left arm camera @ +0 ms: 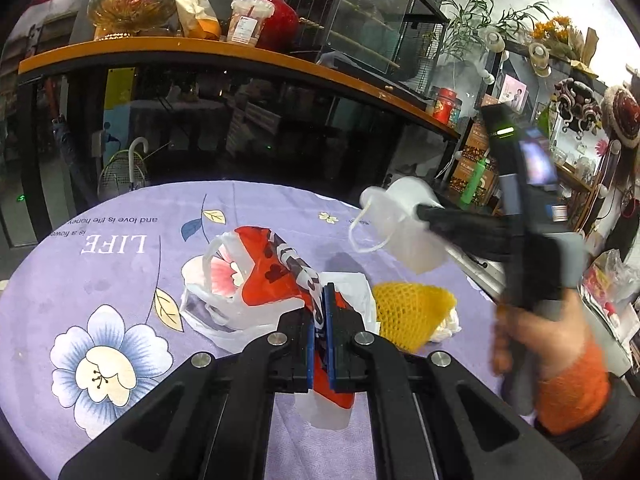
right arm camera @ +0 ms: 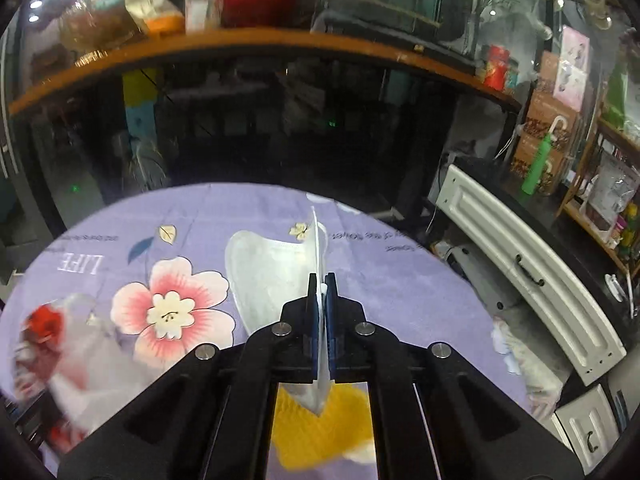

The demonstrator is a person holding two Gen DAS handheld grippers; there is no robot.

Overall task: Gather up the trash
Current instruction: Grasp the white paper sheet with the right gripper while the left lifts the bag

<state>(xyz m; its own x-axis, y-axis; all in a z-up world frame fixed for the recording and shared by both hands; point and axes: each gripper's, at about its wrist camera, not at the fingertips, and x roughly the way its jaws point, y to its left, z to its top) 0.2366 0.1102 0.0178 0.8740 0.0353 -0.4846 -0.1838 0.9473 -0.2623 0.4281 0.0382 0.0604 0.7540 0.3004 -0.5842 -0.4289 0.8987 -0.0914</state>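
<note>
My left gripper is shut on the rim of a red-and-white plastic bag that lies open on the purple flowered tablecloth. My right gripper is shut on a white face mask, held edge-up above the table. In the left wrist view the right gripper hangs at the right with the mask and its ear loop dangling, a hand in an orange sleeve behind it. A yellow foam net lies just right of the bag; it also shows under the right gripper as the foam net.
Crumpled white tissue sits against the yellow net. Beyond the table's far edge stands a dark counter with an orange top carrying a red vase and a cup. A white cabinet runs along the table's right side.
</note>
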